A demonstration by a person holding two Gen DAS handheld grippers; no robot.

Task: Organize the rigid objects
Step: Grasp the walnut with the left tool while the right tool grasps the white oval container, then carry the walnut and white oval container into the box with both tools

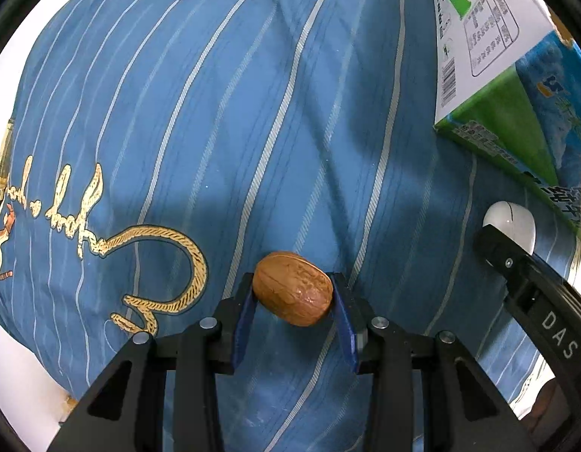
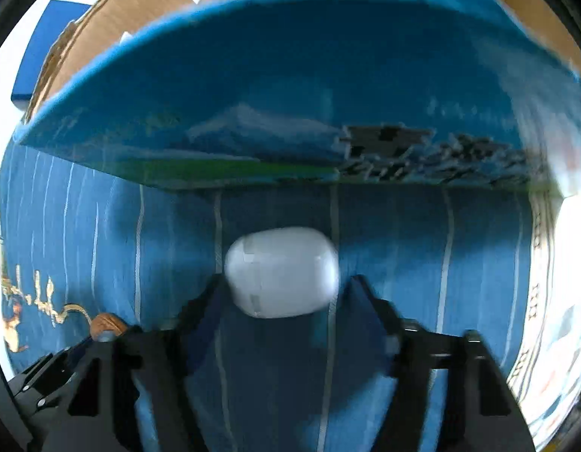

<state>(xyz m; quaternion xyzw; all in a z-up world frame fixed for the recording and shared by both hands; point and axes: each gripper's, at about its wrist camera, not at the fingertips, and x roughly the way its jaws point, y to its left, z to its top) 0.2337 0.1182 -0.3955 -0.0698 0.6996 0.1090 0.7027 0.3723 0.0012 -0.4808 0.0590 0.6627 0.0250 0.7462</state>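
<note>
Our left claw (image 1: 293, 295) pinches one ridged brown walnut (image 1: 292, 288); our right claw (image 2: 286, 290) clamps one smooth white capsule (image 2: 282, 272) above striped cloth (image 1: 252, 113).

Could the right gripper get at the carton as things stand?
Probably not to grasp it: the right gripper is shut on the white case, though the carton sits straight ahead, unobstructed.

Both grippers (image 1: 292, 314) (image 2: 286, 324) are showing black frames, blue finger pads (image 1: 345, 320), silver screws, white "DAS" lettering.
</note>
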